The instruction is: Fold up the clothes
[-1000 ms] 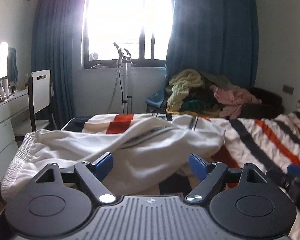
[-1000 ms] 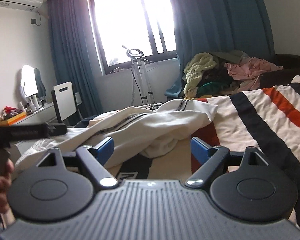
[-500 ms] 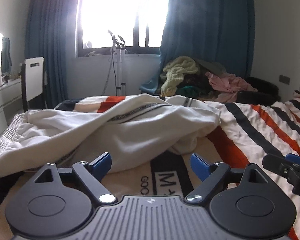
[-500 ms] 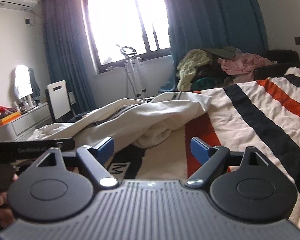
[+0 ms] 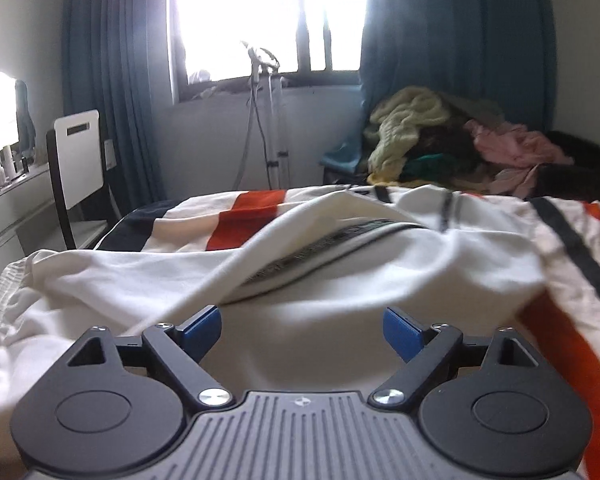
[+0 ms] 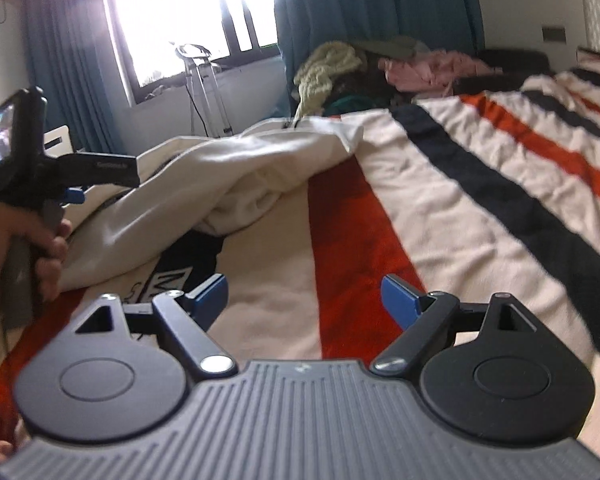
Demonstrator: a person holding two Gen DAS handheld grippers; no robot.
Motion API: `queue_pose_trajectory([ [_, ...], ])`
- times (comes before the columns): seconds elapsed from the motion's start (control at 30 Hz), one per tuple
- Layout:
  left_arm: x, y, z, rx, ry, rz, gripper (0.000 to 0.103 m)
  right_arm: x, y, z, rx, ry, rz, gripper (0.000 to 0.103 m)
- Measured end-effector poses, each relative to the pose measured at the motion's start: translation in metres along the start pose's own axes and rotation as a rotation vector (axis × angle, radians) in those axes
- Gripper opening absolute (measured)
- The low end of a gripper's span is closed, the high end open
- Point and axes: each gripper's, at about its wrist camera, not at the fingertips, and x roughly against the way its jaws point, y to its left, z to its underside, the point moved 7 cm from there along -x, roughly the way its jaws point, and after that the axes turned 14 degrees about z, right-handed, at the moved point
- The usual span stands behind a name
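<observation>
**Both grippers wide over the bed**

A rumpled cream-white garment lies on the red, black and cream striped blanket. The left gripper hovers just above it, jaws wide, empty (cloth below only). The right gripper gapes over bare blanket

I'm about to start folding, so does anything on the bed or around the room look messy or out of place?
Yes. The white garment lies crumpled and bunched on the striped blanket, not spread flat. Behind the bed, a loose pile of clothes is heaped up unfolded. Nothing looks spilled or damaged.
</observation>
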Motion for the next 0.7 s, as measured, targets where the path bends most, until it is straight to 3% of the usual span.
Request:
queue_pose_trajectory([
  [0.07, -0.006, 0.019, -0.002, 0.023, -0.037, 0.002, 0.089, -0.007, 0.001, 0.003, -0.029, 0.041, -0.021, 0.086],
  [0.27, -0.036, 0.052, 0.004, -0.012, -0.032, -0.036, 0.085, -0.027, 0.020, 0.010, -0.033, 0.078, -0.061, 0.086],
  [0.33, -0.042, 0.058, 0.005, -0.005, -0.053, -0.046, 0.079, -0.035, 0.023, 0.015, -0.018, 0.097, -0.055, 0.086],
  [0.47, -0.054, 0.063, 0.012, -0.022, -0.020, -0.035, 0.069, -0.046, 0.021, 0.022, -0.051, 0.152, -0.063, 0.086],
  [0.57, -0.055, 0.070, 0.017, -0.003, -0.013, -0.052, 0.038, -0.047, 0.022, 0.023, -0.044, 0.152, -0.057, 0.086],
  [0.6, -0.054, 0.073, 0.017, -0.002, -0.017, -0.055, 0.019, -0.046, 0.023, 0.023, -0.039, 0.149, -0.057, 0.086],
  [0.63, -0.052, 0.075, 0.016, -0.001, -0.022, -0.058, 0.010, -0.044, 0.024, 0.023, -0.031, 0.143, -0.057, 0.086],
  [0.7, -0.039, 0.075, 0.013, -0.004, -0.051, -0.052, 0.006, -0.041, 0.026, 0.022, -0.014, 0.128, -0.053, 0.086],
])
